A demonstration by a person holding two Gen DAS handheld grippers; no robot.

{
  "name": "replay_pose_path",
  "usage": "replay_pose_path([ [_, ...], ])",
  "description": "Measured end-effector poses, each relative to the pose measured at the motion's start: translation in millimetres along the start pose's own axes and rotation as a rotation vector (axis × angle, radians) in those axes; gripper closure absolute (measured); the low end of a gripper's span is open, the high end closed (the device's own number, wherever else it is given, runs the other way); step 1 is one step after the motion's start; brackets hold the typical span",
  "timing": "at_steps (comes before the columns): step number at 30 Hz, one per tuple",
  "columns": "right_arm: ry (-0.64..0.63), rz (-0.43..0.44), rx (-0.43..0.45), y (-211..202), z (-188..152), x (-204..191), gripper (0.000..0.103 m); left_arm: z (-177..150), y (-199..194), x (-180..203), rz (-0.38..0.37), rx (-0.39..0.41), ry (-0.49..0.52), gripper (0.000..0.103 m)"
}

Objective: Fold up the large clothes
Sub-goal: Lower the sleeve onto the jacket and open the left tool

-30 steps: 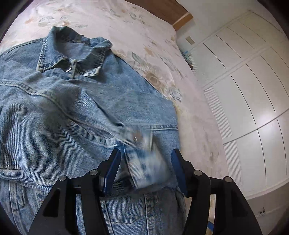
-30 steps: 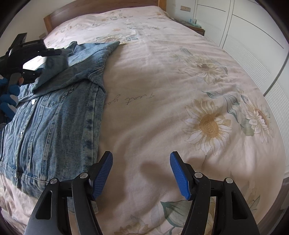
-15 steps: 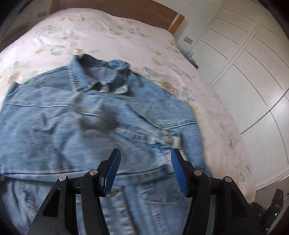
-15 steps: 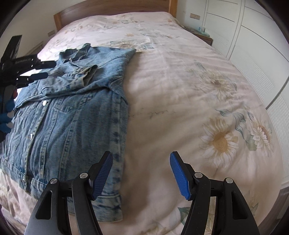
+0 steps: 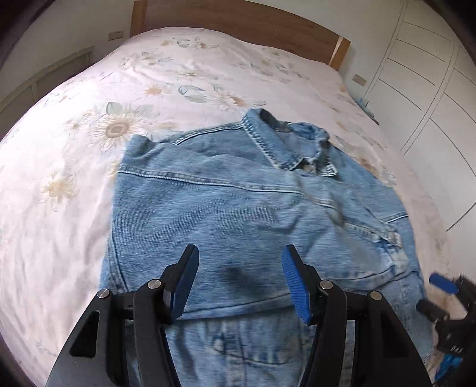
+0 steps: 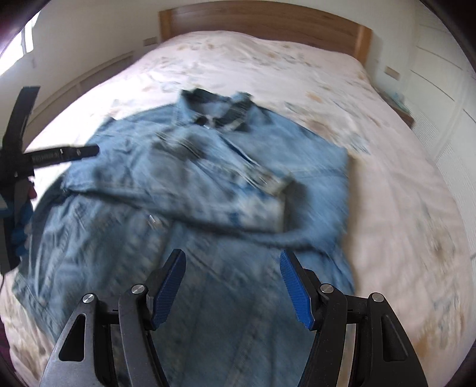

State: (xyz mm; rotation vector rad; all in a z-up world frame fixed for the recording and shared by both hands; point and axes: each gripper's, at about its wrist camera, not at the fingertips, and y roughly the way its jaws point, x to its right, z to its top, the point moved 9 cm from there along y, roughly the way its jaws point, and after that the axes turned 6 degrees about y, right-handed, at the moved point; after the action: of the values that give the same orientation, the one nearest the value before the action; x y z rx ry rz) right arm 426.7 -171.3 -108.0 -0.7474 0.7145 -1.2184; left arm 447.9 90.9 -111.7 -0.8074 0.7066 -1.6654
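Note:
A blue denim jacket [image 5: 244, 208] lies on the bed, collar toward the headboard, with both sleeves folded across its chest. It also shows, blurred, in the right wrist view [image 6: 208, 190]. My left gripper [image 5: 239, 285] is open and empty, held above the jacket's lower part. My right gripper [image 6: 232, 287] is open and empty above the jacket's hem. The right gripper shows at the right edge of the left wrist view [image 5: 446, 297]. The left gripper shows at the left edge of the right wrist view [image 6: 44, 154].
The bed has a pale floral cover [image 5: 74, 166] and a wooden headboard [image 5: 238, 20]. White wardrobe doors [image 5: 440, 98] stand along the right side. A bedside table [image 6: 401, 110] sits by the far right corner.
My left gripper let go of the sleeve cuff, which now lies across the jacket, and pulled back and up. My right gripper swung left over the jacket's hem.

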Motion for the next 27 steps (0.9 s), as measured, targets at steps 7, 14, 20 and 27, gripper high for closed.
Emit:
replay_pose_path([
  [7,-0.045,0.102,0.006,59,56,-67,0.035,-29,23,-17,0.001,-0.039,0.041,0.049],
  [14,-0.013,0.072,-0.094,122,41,-40,0.029,-42,21,-24,-0.053,-0.080,0.103,0.045],
  [20,-0.047,0.035,-0.093,109,36,-17,0.024,-43,8,-25,-0.026,-0.098,0.133,0.046],
  [27,-0.091,0.074,-0.039,84,60,-35,0.024,3,6,-6,-0.045,-0.026,0.142,0.043],
])
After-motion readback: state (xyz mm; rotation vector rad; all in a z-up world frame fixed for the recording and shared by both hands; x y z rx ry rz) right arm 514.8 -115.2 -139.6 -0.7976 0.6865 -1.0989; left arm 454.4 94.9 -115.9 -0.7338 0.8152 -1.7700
